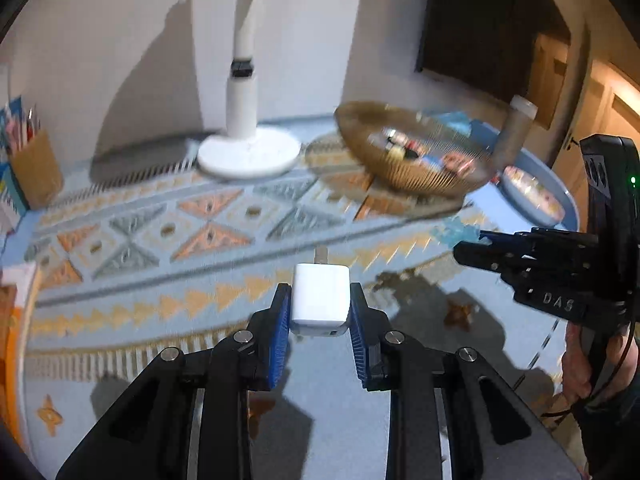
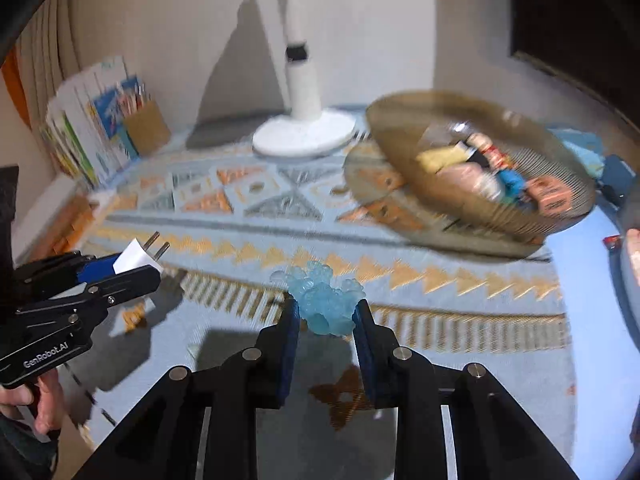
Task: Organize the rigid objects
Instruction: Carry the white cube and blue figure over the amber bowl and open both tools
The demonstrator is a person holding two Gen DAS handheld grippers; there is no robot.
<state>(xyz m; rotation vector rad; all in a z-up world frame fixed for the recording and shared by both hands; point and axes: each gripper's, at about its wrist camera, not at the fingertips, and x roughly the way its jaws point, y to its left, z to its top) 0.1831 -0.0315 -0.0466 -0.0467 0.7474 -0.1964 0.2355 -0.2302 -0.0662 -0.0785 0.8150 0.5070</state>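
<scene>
white charger (image 1: 319, 298): clamped in left gripper (image 1: 319, 312), above the patterned cloth (image 1: 208, 216), prongs pointing away toward the bowl (image 1: 412, 152)
blue clip (image 2: 320, 300): pinched between right gripper (image 2: 326, 316) pads, long axis unclear

A plain white wall (image 1: 120, 40) fills the upper frame. A patterned blue-and-orange tablecloth (image 1: 200, 240) covers the table. A white lamp base (image 1: 249, 154) stands at upper centre. A dark doorway (image 1: 480, 32) occupies the upper right.
</scene>
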